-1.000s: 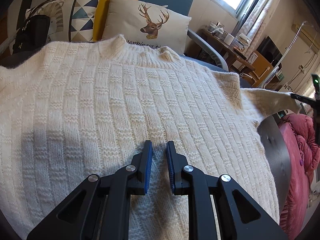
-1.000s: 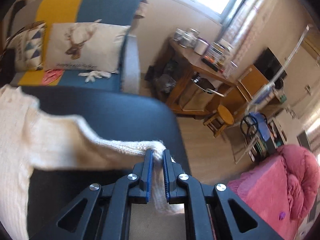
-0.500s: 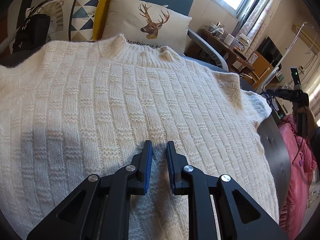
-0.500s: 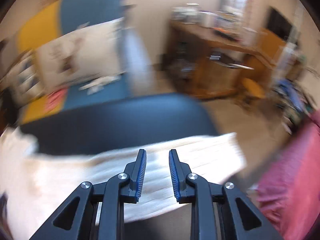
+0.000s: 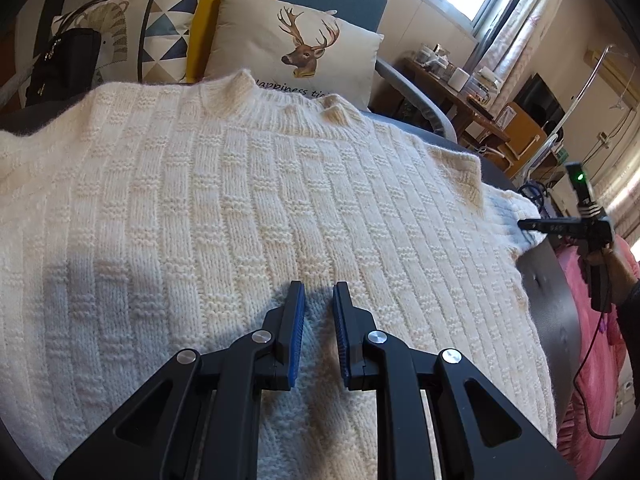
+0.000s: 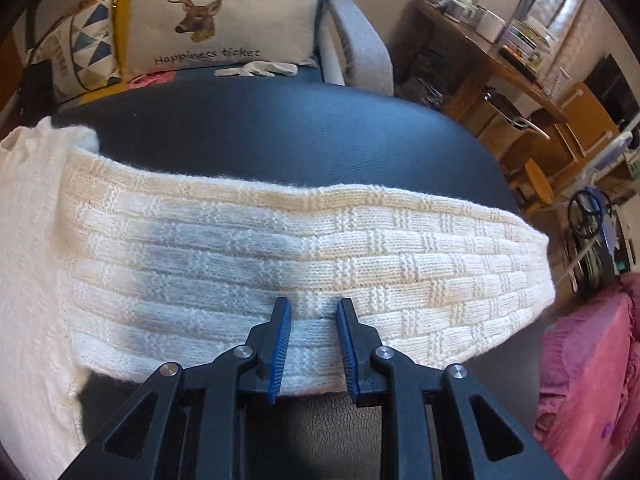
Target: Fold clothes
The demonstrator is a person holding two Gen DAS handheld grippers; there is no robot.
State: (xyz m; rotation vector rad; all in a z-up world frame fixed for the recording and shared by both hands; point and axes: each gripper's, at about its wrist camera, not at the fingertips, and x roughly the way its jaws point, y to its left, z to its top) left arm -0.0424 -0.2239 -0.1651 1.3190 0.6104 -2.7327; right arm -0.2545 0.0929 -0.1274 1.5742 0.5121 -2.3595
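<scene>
A: Where does the cream knit sweater point(image 5: 248, 216) lie?

B: Flat on the dark round counter point(image 6: 280, 128), collar toward the deer cushion point(image 5: 296, 56). Its sleeve point(image 6: 320, 264) stretches sideways across the counter, straight out from the body.

A: And the fingers?

B: The left gripper point(image 5: 319, 300) has its fingers a narrow gap apart, tips down over the sweater's middle, pinching nothing that I can make out. The right gripper point(image 6: 313, 316) has just been opening; its fingers stand slightly apart over the near edge of the sleeve, with knit showing in the gap but not clamped.

A: So the step in hand?

B: I judge it's folding the sleeve in over the body. Best done by nipping both layers at the sleeve's edge, well out from the sweater's shoulder, then carrying it across low and flat so the knit doesn't bunch. The left one could stay on the body as an anchor.

A: Anything in the way?

B: Not on the counter. Beyond the sweater's collar sit a triangle-print cushion point(image 5: 160, 36) and a black handbag point(image 5: 60, 64); a pink quilt point(image 6: 588, 368) lies past the sleeve's cuff, below the counter. The right gripper's trailing cable point(image 5: 588, 372) could snag.
</scene>
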